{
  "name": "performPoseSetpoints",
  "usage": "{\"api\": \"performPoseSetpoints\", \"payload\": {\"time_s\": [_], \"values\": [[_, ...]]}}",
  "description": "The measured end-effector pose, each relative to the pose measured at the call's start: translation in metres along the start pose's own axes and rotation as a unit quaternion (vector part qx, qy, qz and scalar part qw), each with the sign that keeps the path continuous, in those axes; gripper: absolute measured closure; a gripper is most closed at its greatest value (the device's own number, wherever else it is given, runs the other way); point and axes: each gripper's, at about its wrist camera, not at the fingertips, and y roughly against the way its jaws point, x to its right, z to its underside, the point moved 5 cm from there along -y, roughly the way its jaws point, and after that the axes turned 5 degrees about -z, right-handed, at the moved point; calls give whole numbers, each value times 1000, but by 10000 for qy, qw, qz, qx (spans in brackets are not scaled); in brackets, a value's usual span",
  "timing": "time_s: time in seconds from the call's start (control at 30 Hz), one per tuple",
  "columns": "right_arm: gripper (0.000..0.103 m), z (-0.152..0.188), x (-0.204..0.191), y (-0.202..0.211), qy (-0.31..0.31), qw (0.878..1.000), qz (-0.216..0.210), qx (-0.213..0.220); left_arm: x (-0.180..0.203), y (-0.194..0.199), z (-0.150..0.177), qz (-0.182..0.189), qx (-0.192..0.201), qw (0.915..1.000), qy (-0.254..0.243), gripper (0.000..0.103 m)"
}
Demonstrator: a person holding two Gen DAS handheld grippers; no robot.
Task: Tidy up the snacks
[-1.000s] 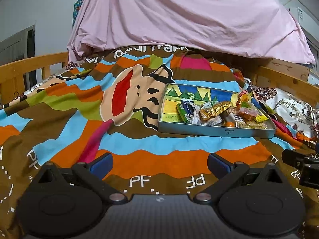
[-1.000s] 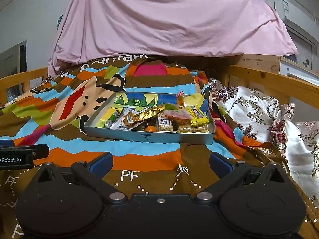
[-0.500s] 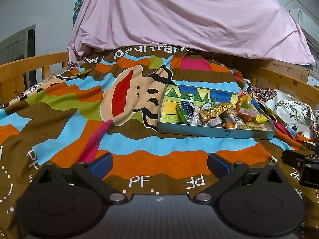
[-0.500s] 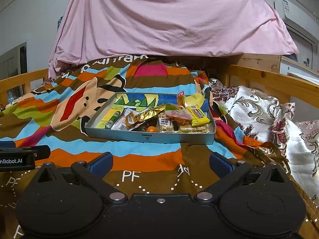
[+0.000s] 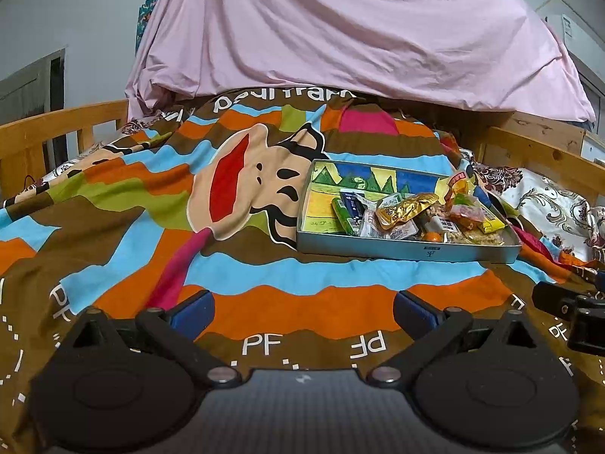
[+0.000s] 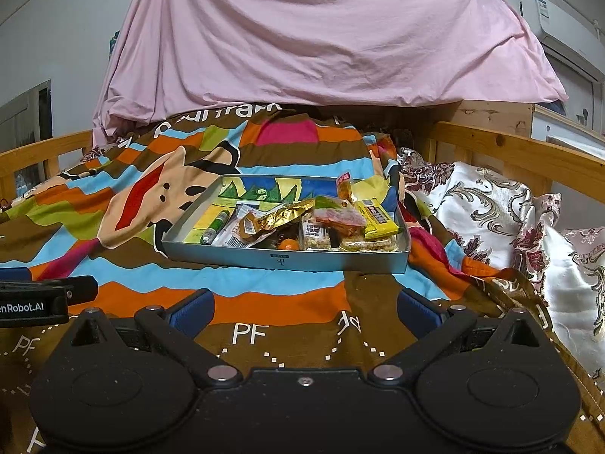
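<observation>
While both tools hang with fingers apart and empty, the left tool (image 5: 302,308) low over the blanket (image 5: 113,204), the tray (image 6: 287,259) sits ahead on the bed with the snacks (image 6: 302,223) heaped at its right end, before the right tool (image 6: 304,308). Light, crinkly, slippery packets; pinching a sealed edge looks safest.

A striped cartoon-monkey blanket (image 5: 159,204) covers the wooden-railed bed (image 6: 522,151); a pink draped sheet (image 6: 325,38) hangs at its far edge.
</observation>
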Motion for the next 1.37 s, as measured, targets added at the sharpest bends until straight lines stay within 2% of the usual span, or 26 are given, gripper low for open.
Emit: {"api": "performPoseSetpoints", "payload": {"time_s": [0.6,0.93,1.37], "values": [[1,0,0,-1,2,10000,-7,-13,0,0,0,-3,-12,10000,12,0],[1,1,-3,0,9,10000,-19,-20,1,0,3,12,-249,9997,-18,0],[1,1,-3,-1,27,10000,-65,-63,-3,-1,4,-42,-234,9997,25,0]]}}
